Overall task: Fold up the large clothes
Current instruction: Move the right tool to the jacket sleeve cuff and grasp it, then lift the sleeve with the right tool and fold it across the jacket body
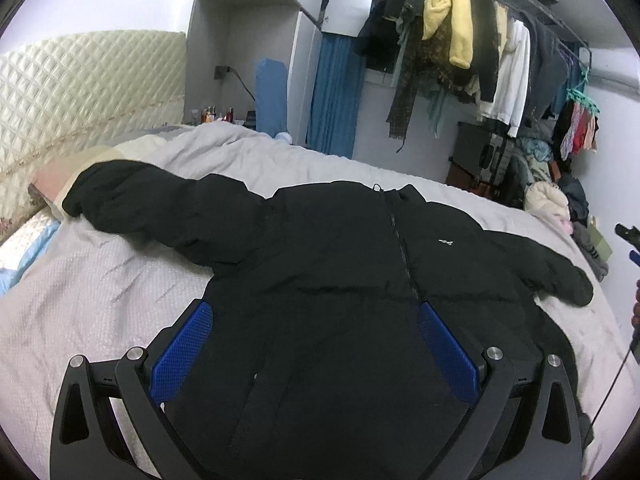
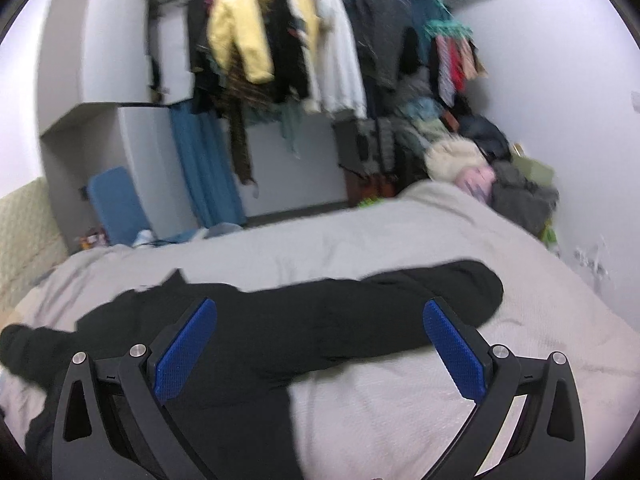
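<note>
A black puffer jacket lies front up on the grey bed cover, zipped, both sleeves spread out sideways. My left gripper is open above the jacket's lower body, holding nothing. In the right wrist view the jacket shows with its right sleeve stretched across the bed. My right gripper is open and empty above the sleeve and side of the jacket. The right gripper's tip also shows at the far right edge of the left wrist view.
A quilted cream headboard and pillows are at the left. A rail of hanging clothes and a pile of clothes stand beyond the bed. A blue curtain and white cabinets are at the back.
</note>
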Motion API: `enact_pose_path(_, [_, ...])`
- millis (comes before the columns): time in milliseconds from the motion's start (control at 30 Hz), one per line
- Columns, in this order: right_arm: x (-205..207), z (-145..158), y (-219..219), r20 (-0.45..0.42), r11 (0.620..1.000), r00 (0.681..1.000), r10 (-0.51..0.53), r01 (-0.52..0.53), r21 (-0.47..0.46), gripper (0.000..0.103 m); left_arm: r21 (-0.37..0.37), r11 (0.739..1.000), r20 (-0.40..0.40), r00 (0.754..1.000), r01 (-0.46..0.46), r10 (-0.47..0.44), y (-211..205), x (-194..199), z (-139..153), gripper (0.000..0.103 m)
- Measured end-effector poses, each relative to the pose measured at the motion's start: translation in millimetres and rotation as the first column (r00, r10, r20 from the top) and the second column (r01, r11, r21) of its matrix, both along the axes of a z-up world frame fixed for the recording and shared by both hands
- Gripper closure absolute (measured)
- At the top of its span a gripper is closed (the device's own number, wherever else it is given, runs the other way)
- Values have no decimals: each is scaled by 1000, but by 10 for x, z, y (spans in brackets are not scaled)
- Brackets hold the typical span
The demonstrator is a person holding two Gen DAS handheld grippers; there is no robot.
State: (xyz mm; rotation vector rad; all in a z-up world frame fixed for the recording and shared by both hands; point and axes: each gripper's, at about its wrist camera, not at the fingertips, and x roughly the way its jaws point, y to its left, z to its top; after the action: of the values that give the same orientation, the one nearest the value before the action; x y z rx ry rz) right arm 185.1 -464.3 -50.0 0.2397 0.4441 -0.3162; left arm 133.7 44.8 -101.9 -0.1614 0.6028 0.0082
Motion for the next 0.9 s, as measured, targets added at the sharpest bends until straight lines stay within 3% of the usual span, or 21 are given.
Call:
enact_pose_path(133, [97,-379,-564,-28,990,997,-70,73,124,0,-4,999,-13,999,37,-37,-58,-3,-125,0])
enact_pose_path(200, [119,-559,-833,-35,976,993,-109,113,185,5,-18,999,-28,998,50,-50,-86,41,-179,0])
enact_pose_path(333, [144,-996,-1461,-58,915,974,-218,225,336,17,-46,998,-52,998,41,-44,-142,160,-247,0])
enact_pose_path(567, [194,-1649,-2296,-66,775,930,-362,340,533,19,-23,999,-51,998,25,-27,-252,345,-351,0])
enact_pose_path(700, [451,-1817,-2521,-42,781,936,-349,315,540,22,-18,1000,-72,997,1,-2,-299,516,-457,0])
enact_pose_path(767, [575,-1863,-2616,-15,787,935,-355,307,535,30,-8,1000,-84,996,-16,15,-327,609,-516,0])
enact_pose_path(833, [686,-1903,-2689,9,795,937,-350,292,532,72,3,1000,-92,995,-28,29,-355,706,-579,0])
enact_pose_path(900, [765,-1945,-2716,44,810,940,-337,266,523,74,17,999,-92,995,-32,34,-384,778,-631,0])
